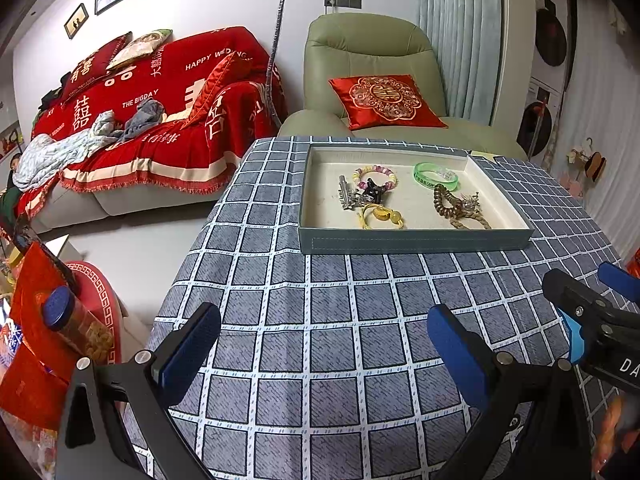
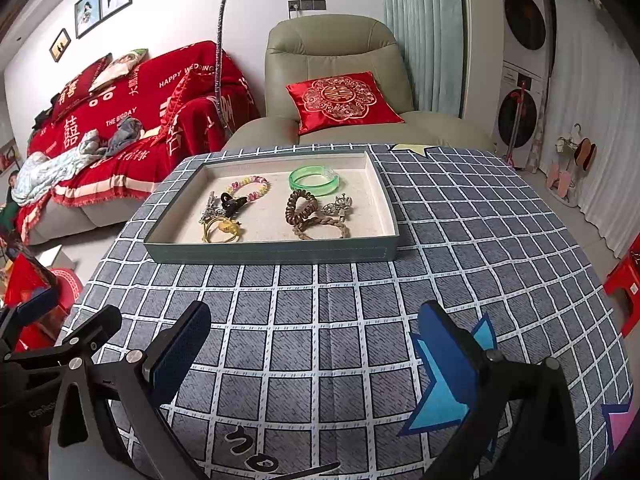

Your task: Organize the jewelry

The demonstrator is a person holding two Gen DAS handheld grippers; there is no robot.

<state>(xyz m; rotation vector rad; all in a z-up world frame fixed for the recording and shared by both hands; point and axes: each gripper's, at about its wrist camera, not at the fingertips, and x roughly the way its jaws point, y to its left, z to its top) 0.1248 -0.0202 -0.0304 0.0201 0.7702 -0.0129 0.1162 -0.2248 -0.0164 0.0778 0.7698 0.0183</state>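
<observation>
Nearest the cameras, over the checked tablecloth [image 1: 320,320], the left gripper [image 1: 324,344] and right gripper [image 2: 316,348] are held with fingers spread wide, nothing between them. Beyond, a shallow grey tray [image 2: 272,250] is set on the cloth; within it lie a green bangle [image 2: 314,180], a pastel bead bracelet [image 2: 250,186], a brown coil hair tie [image 2: 300,206] and a yellow cord piece [image 2: 224,229]. Farther back, a green armchair [image 2: 336,48] carries a red cushion [image 2: 340,100].

One tray [image 2: 272,254], one green bangle [image 2: 314,180], one beaded bracelet [image 2: 250,188], two brown hair ties [image 2: 301,204], one red cushion [image 2: 340,100]
</observation>
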